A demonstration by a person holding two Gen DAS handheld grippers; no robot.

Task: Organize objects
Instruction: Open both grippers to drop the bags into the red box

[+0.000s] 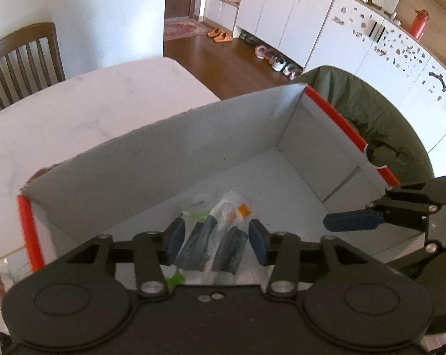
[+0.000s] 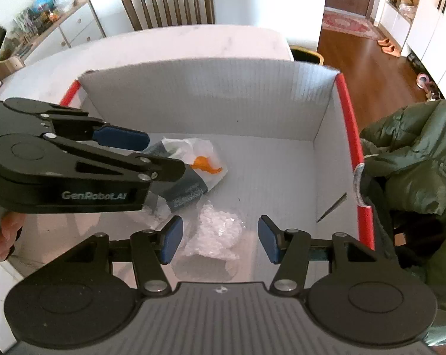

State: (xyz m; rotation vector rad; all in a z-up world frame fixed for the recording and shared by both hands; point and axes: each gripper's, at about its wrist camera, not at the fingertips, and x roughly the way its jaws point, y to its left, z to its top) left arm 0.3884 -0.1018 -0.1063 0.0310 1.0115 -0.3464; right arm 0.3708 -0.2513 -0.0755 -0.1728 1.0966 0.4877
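**Left wrist view: two open grippers crowd the packets in the box**

Left wrist view first, since the risk sits there. Our left gripper [image 1: 216,244] hangs low inside the box [image 1: 163,148], jaws spread moderately on either side of a clear plastic packet [image 1: 223,236] with dark printed bands and an orange piece inside. We cannot tell whether the pads touch the film; they look just beside it, holding nothing. If the jaws close here, we judge the slippery film could bunch or slide out, and the pads might also pinch the greenish wrapper [image 1: 198,207] lying just beyond. The near wall of the box is close under the gripper body, so a careless lift could tip the light cardboard on the white surface [image 1: 75,112].

Moving right, our right gripper [image 2: 218,238] points down over a crinkled white bag [image 2: 217,233] near the box's near edge, jaws wide and empty. It comes in from the right-hand wall, roughly crosswise to the left one, whose pad sits over the orange-piece packet [image 2: 193,162] towards the box's left wall. We judge the two tools could knock together if both reach inward at once.

At the far right a green jacket [image 2: 415,148] is draped against the box's red-edged wall and could snag it.
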